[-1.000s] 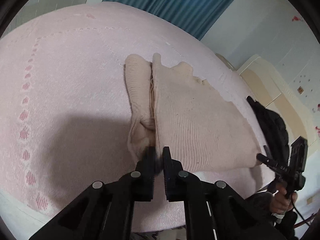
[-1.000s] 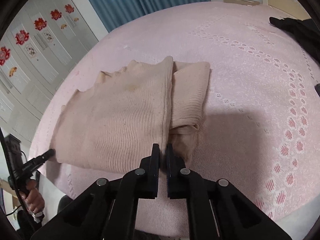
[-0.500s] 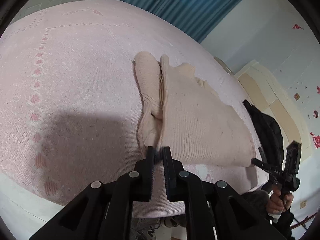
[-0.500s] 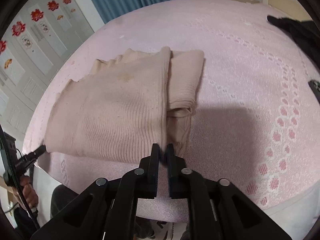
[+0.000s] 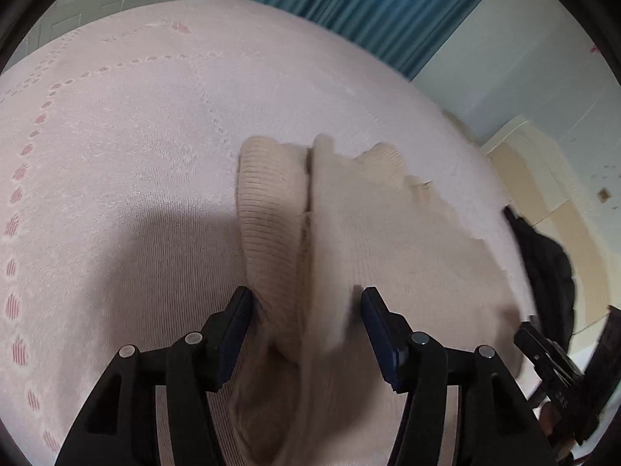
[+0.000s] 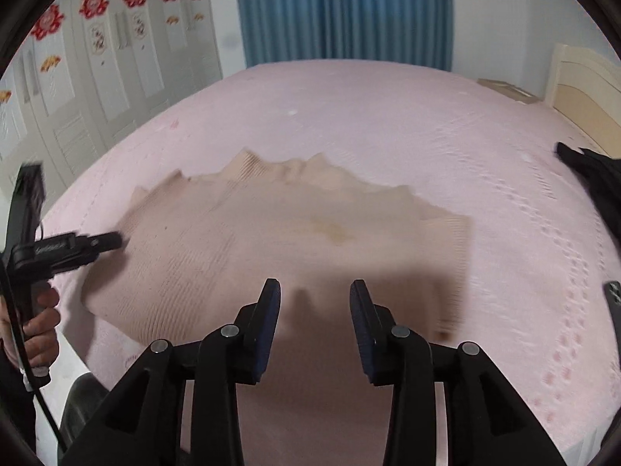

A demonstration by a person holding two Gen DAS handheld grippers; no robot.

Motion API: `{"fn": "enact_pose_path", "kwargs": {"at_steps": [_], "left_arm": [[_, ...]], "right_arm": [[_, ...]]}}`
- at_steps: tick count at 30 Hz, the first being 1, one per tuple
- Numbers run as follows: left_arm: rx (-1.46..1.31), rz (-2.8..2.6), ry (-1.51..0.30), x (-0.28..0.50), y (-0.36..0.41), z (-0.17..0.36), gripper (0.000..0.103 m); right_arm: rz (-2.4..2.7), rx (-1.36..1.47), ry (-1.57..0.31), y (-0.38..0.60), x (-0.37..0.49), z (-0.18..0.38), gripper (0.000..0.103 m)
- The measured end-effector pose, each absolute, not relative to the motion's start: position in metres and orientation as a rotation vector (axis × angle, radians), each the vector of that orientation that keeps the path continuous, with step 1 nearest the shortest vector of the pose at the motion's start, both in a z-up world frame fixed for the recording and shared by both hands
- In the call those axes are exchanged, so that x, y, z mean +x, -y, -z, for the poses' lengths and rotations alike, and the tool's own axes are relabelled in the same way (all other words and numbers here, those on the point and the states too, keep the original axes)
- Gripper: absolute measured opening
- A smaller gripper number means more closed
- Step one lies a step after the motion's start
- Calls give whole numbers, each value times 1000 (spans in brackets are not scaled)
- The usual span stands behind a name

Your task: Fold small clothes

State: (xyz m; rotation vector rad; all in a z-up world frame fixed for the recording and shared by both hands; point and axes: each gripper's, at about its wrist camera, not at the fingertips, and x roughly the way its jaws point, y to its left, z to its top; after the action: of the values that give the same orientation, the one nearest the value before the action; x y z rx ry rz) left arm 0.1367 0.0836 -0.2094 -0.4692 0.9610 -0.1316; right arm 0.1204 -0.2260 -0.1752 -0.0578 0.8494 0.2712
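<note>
two garments are being shown on the pink bedspread [image 6: 388, 124]: the beige knitted sweater [image 6: 271, 240], lying flat near the front edge, and a black garment [image 6: 594, 178] lying well apart at the right side. in the left wrist view a folded sleeve [image 5: 271, 233] is being seen lying along the sweater's [image 5: 407, 272] left edge, and the knit is lying between the jaws of the left gripper [image 5: 306, 303], which are being opened with the pads clear of the cloth. in the right wrist view the jaws of the right gripper [image 6: 314, 291] are also being opened above the sweater's near part, with nothing pinched. only in that view is the left gripper [image 6: 77, 246] being seen from outside, gripped by a hand [image 6: 39, 322] at the sweater's left edge, and a dark object [image 6: 613, 299] is being cut off at the right border. both views are being blurred by motion. a blue curtain [image 6: 345, 11], white wardrobe doors with red flower decals [image 6: 93, 4], and a cream headboard [image 6: 582, 89] are being shown around the bed.
</note>
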Motion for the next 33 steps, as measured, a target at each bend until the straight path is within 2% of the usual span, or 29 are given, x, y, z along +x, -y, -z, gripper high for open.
{"fn": "enact_pose_path", "kwargs": {"at_steps": [4, 7, 12, 23, 27, 33], "left_arm": [[-456, 123, -931, 146, -85, 213, 56], [-462, 136, -914, 149, -88, 217, 56], [-444, 167, -895, 156, -81, 217, 57], [-462, 192, -866, 152, -93, 221, 57], [-492, 214, -865, 151, -97, 222, 57], [-550, 305, -856, 132, -104, 224, 58]], "right_arm": [[-250, -61, -930, 200, 138, 204, 37], [-225, -47, -906, 192, 145, 203, 39], [-207, 14, -951, 176, 182, 203, 39], [-110, -45, -1068, 134, 268, 219, 42], [-99, -73, -1064, 132, 260, 217, 42], [-138, -144, -979, 133, 201, 201, 42]]}}
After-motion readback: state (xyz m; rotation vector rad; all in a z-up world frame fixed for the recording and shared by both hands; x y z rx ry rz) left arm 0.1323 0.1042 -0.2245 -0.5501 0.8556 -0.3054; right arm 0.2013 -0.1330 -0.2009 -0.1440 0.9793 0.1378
